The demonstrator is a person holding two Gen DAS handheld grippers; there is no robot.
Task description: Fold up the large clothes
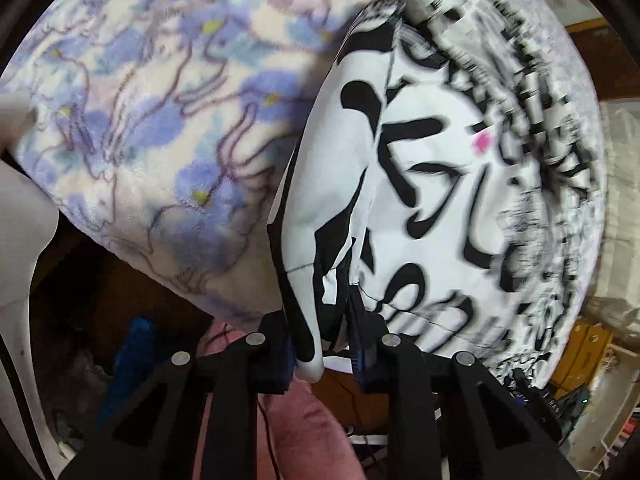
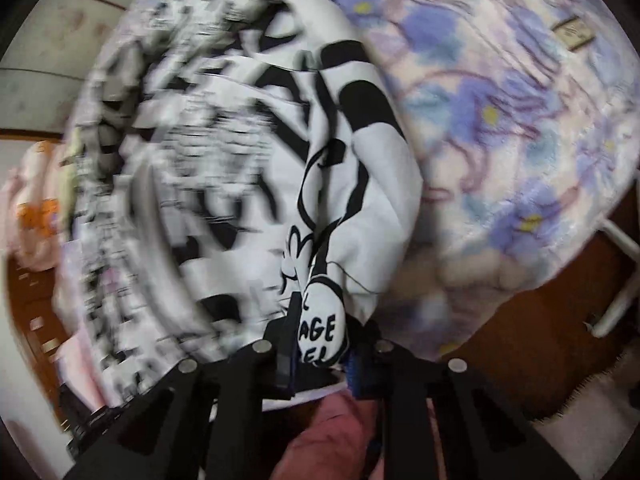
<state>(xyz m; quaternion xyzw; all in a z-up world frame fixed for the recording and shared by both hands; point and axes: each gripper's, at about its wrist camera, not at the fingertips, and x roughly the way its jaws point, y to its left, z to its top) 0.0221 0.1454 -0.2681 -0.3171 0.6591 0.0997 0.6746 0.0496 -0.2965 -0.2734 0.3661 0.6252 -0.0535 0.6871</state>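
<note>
Item: one large white garment (image 1: 432,200) with heavy black brush-style lettering and a small pink mark, spread over a floral fleece blanket (image 1: 140,120) in blue, lilac and cream; the garment covers one side of the blanket and trails off its near edge, toward both cameras. Condition: unfolded in the main, much of the cloth motion-blurred, so its outline and any creases away from the near edge cannot be read. Progress: judged early; both near corners are taken up, no finished fold is visible, and the carrying-over, laying-down and smoothing all appear to be left. Left gripper (image 1: 320,344): jaws nearly closed, pinching a bunched hem or corner of the garment, with cloth filling the narrow gap and a lobe hanging below the pads. Right gripper (image 2: 320,340): likewise nearly closed, clamped on a corner that bears printed letters, with cloth rising from the jaws toward the blanket. Pose: both grippers point steeply down at the blanket's near edge, with the garment drawn up into a ridge from each grip, which suggests the edge is lifted clear of the blanket. Surroundings: dark wooden floor (image 2: 520,340) beyond the blanket's near edge and pink fabric (image 1: 304,432) below the grippers, its nature unclear.
</note>
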